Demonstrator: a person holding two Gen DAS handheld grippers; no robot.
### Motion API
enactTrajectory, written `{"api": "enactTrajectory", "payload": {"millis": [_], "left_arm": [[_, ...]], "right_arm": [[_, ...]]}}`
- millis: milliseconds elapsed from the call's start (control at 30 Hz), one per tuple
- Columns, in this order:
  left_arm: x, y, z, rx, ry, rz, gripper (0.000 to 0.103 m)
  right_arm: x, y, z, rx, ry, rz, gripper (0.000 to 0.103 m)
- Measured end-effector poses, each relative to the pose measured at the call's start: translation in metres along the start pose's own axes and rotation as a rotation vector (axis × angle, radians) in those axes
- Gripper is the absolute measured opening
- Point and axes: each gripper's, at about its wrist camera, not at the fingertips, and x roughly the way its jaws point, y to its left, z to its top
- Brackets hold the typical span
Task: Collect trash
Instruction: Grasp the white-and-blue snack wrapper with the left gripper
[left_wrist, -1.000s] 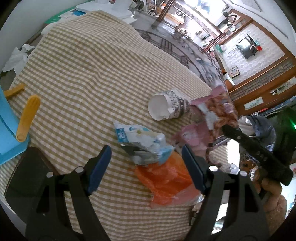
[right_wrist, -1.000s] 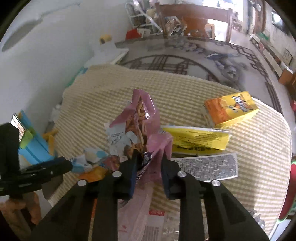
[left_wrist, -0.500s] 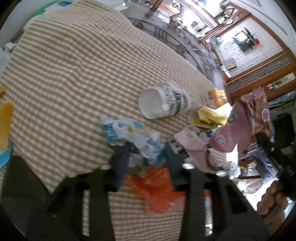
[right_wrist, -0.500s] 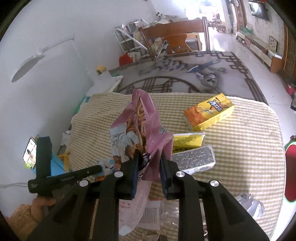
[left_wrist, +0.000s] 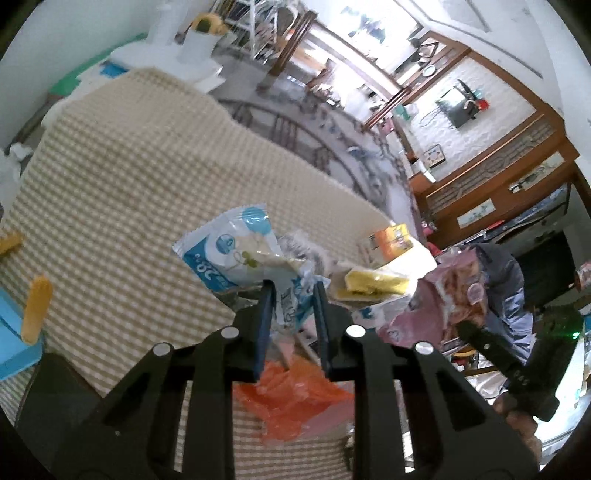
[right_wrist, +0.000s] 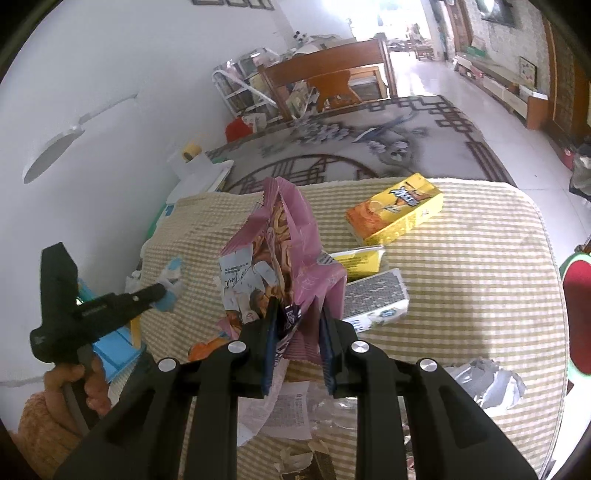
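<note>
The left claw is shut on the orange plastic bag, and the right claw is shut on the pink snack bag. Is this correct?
Not quite. In the left wrist view the left claw is shut on the blue and white wrapper; the orange plastic bag lies on the tablecloth below. The right claw is indeed shut on the pink snack bag.

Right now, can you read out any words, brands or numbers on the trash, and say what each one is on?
Nothing reads with certainty.
Blue and white wrapper in the left gripper: large upside-down digits, not legible.
Pink snack bag in the right gripper: print too small.
Orange box: stylised logo, blurred.
Paper slip: fine print, illegible.
</note>
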Motion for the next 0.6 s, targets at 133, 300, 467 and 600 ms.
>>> {"api": "enactTrajectory", "payload": {"millis": [133, 300, 467, 600], "left_arm": [[-0.002, -0.024, 0.007, 0.045, -0.022, -0.034, 0.021], [0.003, -0.06, 0.01, 0.103, -0.02, -0.093, 0.021], [0.013, -0.099, 0.011, 0.166, -0.011, -0.146, 0.021], [0.023, -0.123, 0.001, 0.226, 0.001, -0.143, 0.021]], "right_arm": [[-0.007, -0.009, 0.0, 0.021, -0.018, -0.009, 0.02], [-0.019, -0.025, -0.001, 0.06, -0.044, -0.027, 0.02], [-0.035, -0.042, -0.002, 0.102, -0.079, -0.044, 0.02], [-0.043, -0.057, -0.006, 0.131, -0.089, -0.057, 0.02]]}}
